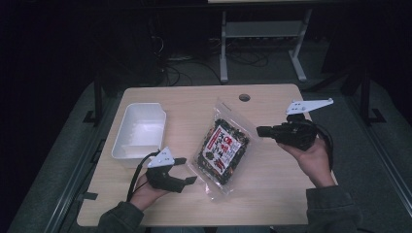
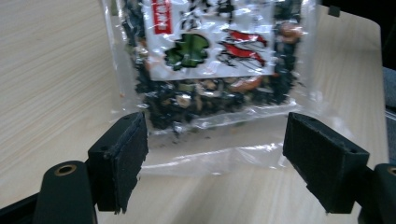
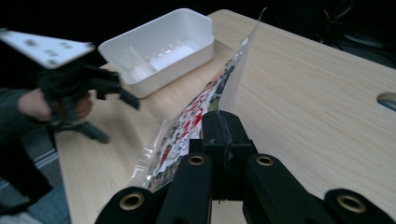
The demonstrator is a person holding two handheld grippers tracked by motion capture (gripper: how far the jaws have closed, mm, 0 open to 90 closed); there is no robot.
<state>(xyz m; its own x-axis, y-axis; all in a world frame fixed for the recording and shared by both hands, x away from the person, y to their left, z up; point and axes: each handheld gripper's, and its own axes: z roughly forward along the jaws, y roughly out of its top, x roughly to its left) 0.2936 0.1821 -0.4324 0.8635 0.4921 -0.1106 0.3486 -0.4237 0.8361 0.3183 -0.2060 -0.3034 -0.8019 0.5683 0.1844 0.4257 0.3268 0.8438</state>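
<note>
A clear plastic snack bag (image 1: 223,147) is being held tilted on its edge above the middle of the wooden table (image 1: 272,179), pinched at its right side. It is being shown sealed, filled with dark seaweed bits and nuts, carrying a white label printed with red shrimp and green leaves.

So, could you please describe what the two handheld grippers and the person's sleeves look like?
Both are black. The left gripper and the right gripper each carry a light grey three-cornered plate on top. The jaws end in blocky black pads, and brass-coloured rings sit in the arms behind them. A black cable trails from the left one. Both sleeves are dark grey.
</note>
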